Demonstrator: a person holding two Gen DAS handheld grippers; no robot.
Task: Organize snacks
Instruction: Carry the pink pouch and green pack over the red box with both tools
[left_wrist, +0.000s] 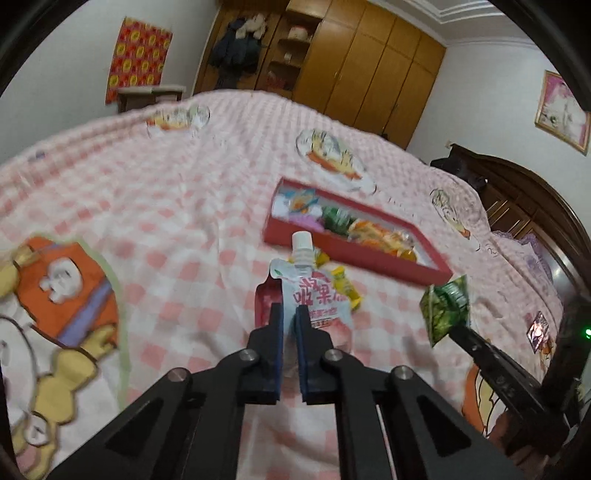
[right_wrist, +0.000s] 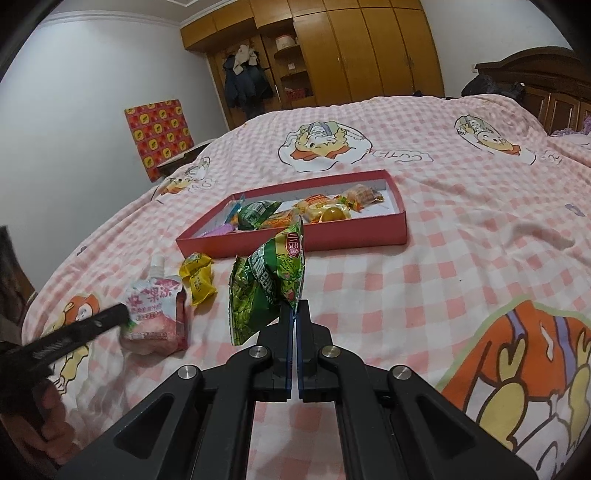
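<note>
A white-and-pink jelly pouch with a white cap stands up between the fingers of my left gripper, which is shut on its lower edge. In the right wrist view the pouch is just above the bed, with the left gripper at its left side. My right gripper is shut on a corner of a green snack packet, which hangs above the sheet; the left wrist view also shows the packet. A red snack box holding several snacks lies behind both. A yellow packet lies loose in front of the box.
Everything lies on a bed with a pink checked cartoon sheet. A dark wooden headboard is on the right, and a wooden wardrobe stands behind the bed. A red-and-yellow patterned panel leans at the far left.
</note>
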